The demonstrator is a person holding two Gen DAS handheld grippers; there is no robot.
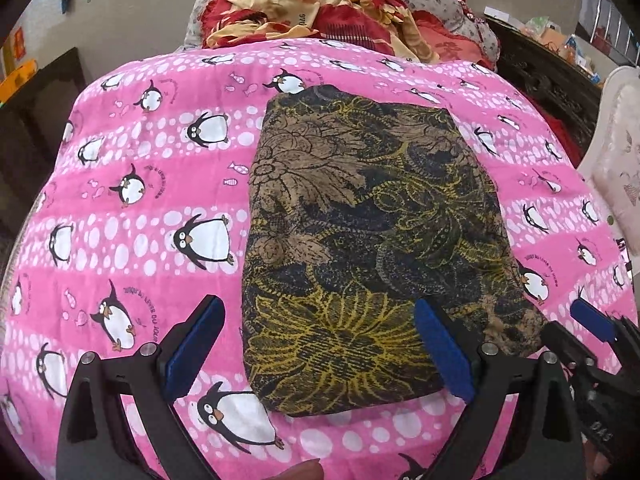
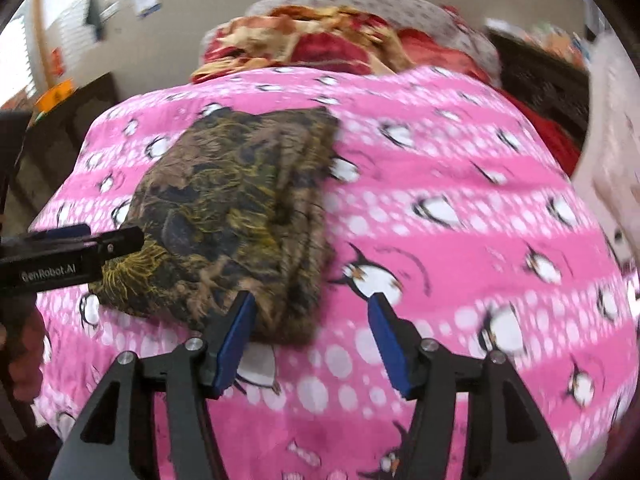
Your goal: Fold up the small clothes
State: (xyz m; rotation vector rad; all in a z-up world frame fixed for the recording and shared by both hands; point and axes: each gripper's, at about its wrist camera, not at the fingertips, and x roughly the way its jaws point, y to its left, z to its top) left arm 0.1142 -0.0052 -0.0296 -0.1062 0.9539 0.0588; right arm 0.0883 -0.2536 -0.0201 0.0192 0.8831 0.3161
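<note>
Garment [image 1: 360, 240] folded on bedspread [image 1: 140, 208] | left tongs [image 1: 320, 344] wide above | right tongs [image 2: 312, 340] wide beside

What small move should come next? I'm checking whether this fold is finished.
Probably lift both grippers clear. The brown and yellow patterned garment already lies as a compact folded rectangle on the pink penguin blanket, and the left gripper and right gripper are both open, gripping nothing.

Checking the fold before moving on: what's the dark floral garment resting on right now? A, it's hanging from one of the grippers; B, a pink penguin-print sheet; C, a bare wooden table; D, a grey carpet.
B: the folded dark floral garment lies flat on the pink penguin-print sheet, with neither gripper's jaws on it.
</note>
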